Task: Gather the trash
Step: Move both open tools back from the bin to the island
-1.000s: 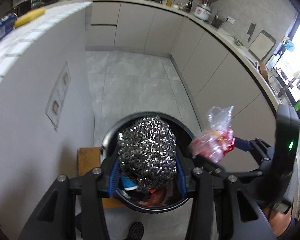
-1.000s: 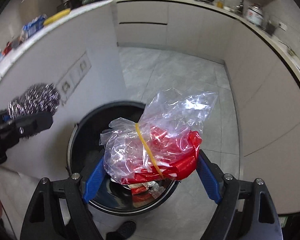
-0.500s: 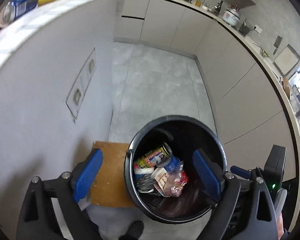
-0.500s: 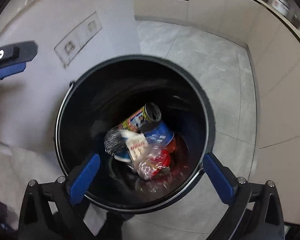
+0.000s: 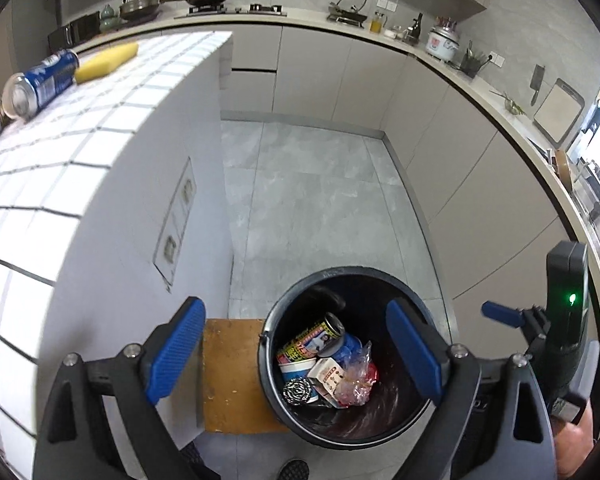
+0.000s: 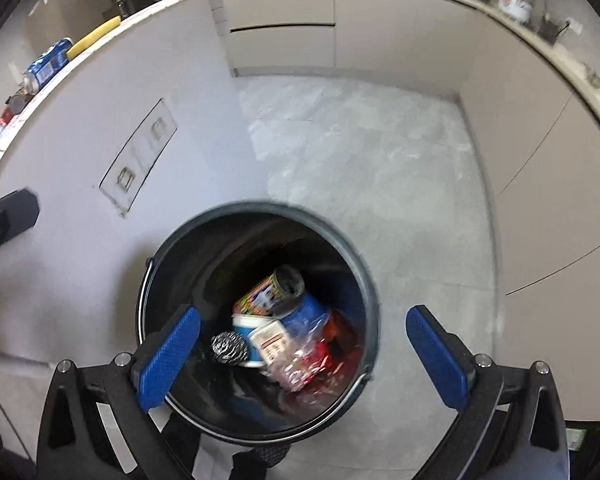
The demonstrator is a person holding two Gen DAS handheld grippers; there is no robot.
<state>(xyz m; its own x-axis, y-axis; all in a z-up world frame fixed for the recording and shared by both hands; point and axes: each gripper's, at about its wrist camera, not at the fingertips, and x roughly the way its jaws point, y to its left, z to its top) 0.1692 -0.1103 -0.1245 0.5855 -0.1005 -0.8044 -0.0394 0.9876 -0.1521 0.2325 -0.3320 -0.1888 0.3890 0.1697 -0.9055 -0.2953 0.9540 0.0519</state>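
Left gripper (image 5: 296,354) frame: black, triangular cut-outs, silver screws at pivots.
Fingers (image 5: 176,350): blue textured pads on black arms.
Right gripper (image 6: 302,358): same black frame, blue pads, silver screws.
Right gripper housing: black, green indicator lamp.

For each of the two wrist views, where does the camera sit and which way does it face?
Left wrist: on the left gripper, angled down at the black bin beside the tiled counter; own open fingers, right gripper and a hand at the right edge show.
Right wrist: on the right gripper, looking steeply down into the bin; own open fingers show.
Shared: bin, steel scourer, grey floor.
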